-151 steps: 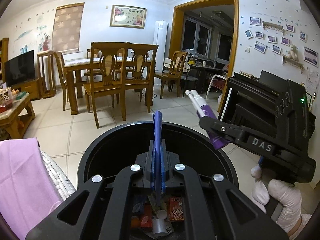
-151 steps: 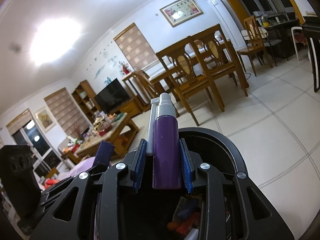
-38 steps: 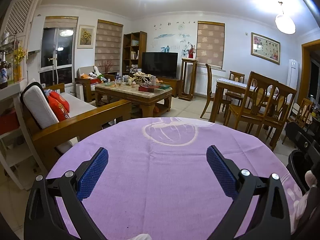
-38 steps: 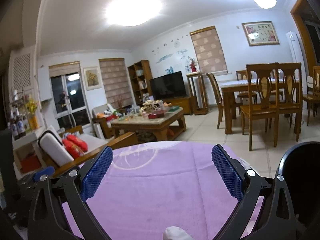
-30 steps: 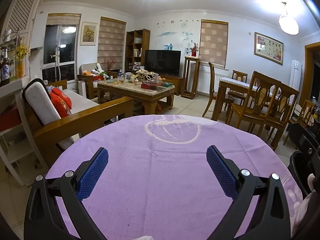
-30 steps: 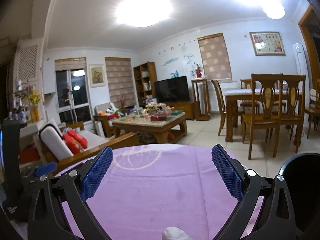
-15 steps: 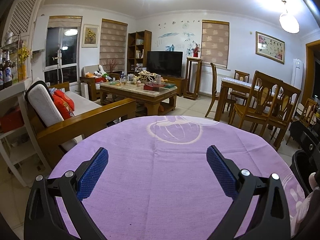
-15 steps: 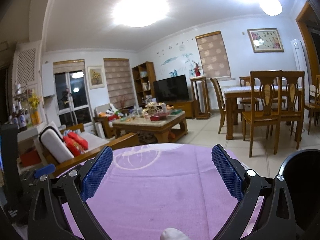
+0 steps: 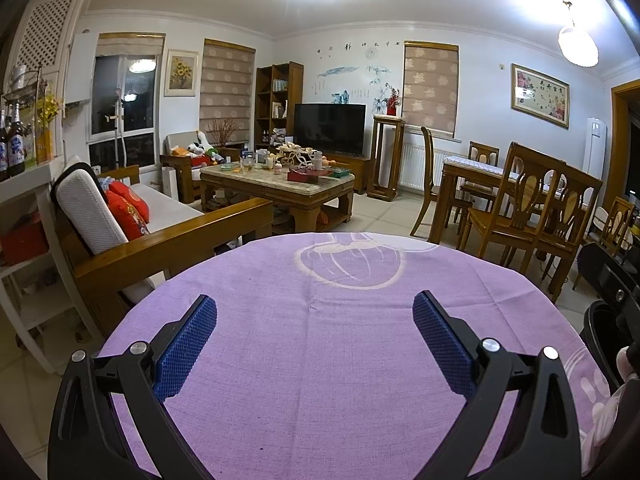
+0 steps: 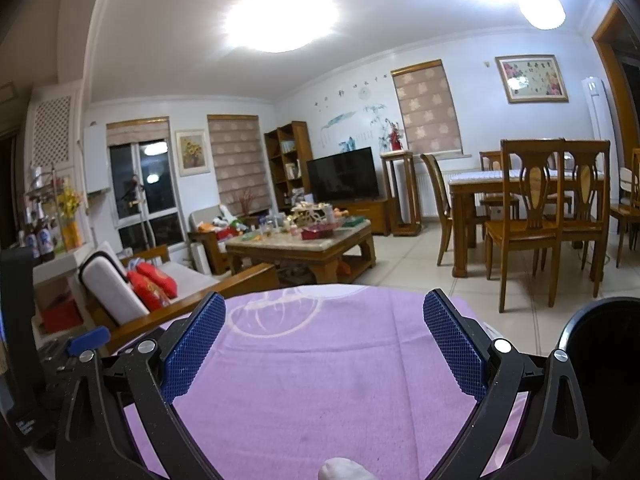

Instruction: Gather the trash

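Both grippers hover over a round table under a purple cloth (image 9: 320, 352) (image 10: 312, 376). My left gripper (image 9: 315, 336) is open, its blue pads wide apart with nothing between them. My right gripper (image 10: 323, 344) is open too and holds nothing. The black trash bin (image 10: 604, 368) stands at the right edge of the table; its rim (image 9: 600, 336) also shows in the left wrist view. No trash shows on the cloth. The left gripper's black body (image 10: 24, 360) appears at the left of the right wrist view.
A wooden sofa with red cushions (image 9: 128, 216) stands left of the table. A cluttered coffee table (image 9: 280, 184) lies ahead, a TV (image 9: 330, 128) behind it. Dining table and chairs (image 9: 520, 208) stand at the right on tiled floor.
Five seconds ago both grippers held items over the bin, the right one a purple spray bottle. Now both are open and empty over the table. In the last second they barely moved.
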